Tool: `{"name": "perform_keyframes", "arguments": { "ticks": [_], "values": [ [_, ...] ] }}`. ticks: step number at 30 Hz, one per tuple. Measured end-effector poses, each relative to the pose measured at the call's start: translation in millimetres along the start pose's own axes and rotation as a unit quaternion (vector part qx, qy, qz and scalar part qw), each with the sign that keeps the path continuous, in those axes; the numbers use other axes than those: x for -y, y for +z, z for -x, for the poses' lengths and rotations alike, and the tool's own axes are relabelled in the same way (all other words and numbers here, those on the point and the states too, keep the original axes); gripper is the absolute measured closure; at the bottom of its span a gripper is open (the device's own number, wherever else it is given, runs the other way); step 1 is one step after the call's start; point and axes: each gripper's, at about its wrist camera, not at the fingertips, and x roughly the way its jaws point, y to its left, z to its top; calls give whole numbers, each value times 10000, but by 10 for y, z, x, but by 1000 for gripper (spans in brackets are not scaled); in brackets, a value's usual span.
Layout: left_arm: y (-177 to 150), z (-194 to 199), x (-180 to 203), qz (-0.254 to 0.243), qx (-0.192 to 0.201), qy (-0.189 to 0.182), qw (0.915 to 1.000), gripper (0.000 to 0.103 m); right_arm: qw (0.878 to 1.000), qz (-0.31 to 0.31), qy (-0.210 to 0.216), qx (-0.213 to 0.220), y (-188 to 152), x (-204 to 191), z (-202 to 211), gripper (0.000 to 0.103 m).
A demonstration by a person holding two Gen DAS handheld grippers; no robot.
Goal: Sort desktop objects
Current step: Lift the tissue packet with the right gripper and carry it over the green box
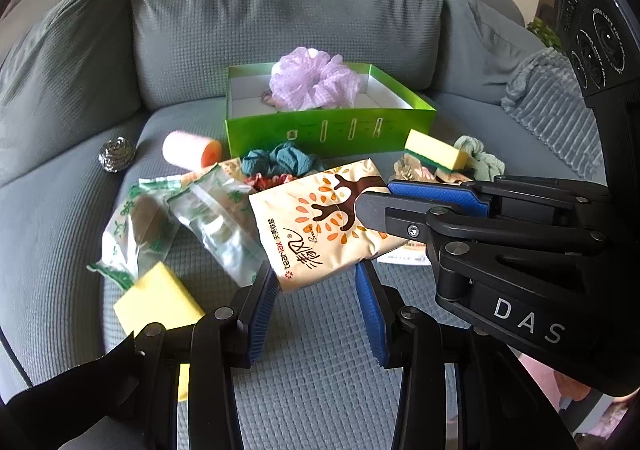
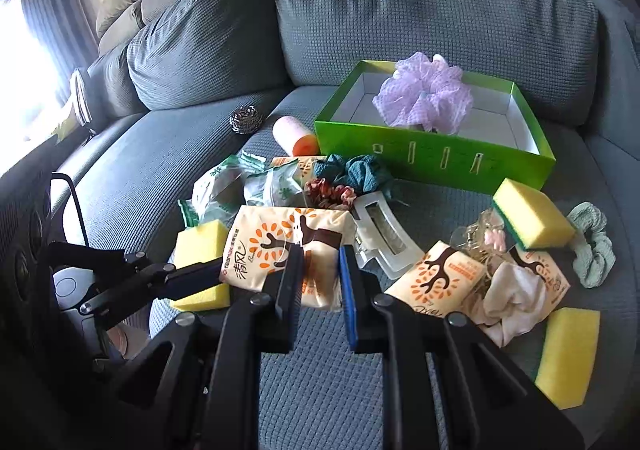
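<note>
The right gripper [image 2: 321, 274] and left gripper [image 2: 208, 274] both pinch 1 tissue pack [image 2: 288, 250] above the sofa [image 2: 320, 390]; behind sits a green box [image 2: 432, 159] holding a purple bath pouf [image 2: 424, 93]

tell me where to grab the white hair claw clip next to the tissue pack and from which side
Grip the white claw clip across its long, flat body, coming from above with one finger on each long edge. It lies flat on the sofa seat, so its sides are exposed; the tissue pack crowds its left end, so stay toward the nearer, freer end.
</note>
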Motion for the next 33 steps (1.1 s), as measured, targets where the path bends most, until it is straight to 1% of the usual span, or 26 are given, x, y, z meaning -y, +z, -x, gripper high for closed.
{"name": "perform_keyframes", "arguments": {
  "ticks": [16,33],
  "values": [
    [251,-72,87,-182,96,-32,9998,62,9997,-41,-126,186,178,158,75,86],
    [520,-239,178,-354,110,-89,9993,62,9992,-159,-206,287,365,409,42,86]
  ]
}}
